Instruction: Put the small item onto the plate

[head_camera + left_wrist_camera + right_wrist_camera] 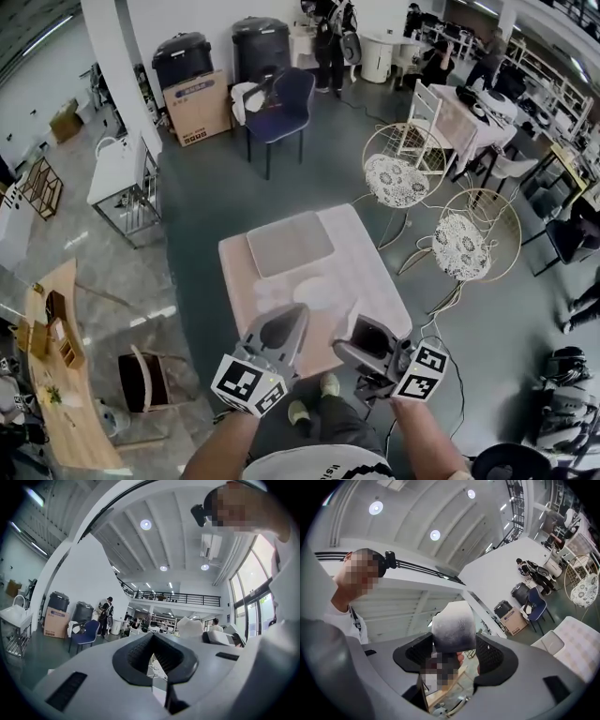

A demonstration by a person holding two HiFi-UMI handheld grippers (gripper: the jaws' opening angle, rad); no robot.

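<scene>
1. The table (pixel 367 267), covered in a pale pink cloth, stands in the middle of the head view on a grey floor.
2. A grey rectangular mat (pixel 289 242) lies on the far half of the table. A white plate (pixel 320 292) sits on the cloth just nearer than the mat, and nothing rests on it.
3. The left gripper (pixel 281 328) is held over the near edge of the table, tilted up. In its own view the left gripper (pixel 153 654) has its black pads drawn almost together, with only a thin slit between them and nothing caught there.
4. The right gripper (pixel 373 339) hangs over the near right corner of the table, just beside the left one and apart from it.
5. In its own view the right gripper (pixel 454 656) is clamped on the small item (pixel 453 625), a fuzzy grey-white block. A black pad presses each side of it and its top stands clear above the jaws.
6. The small item is thus off the table surface, short of the plate on the near right side.
7. Two white wire chairs (pixel 398 173) stand to the right of the table.
8. A blue chair (pixel 283 105) stands beyond the far end of the table, with a cardboard box (pixel 198 108) to its left.
</scene>
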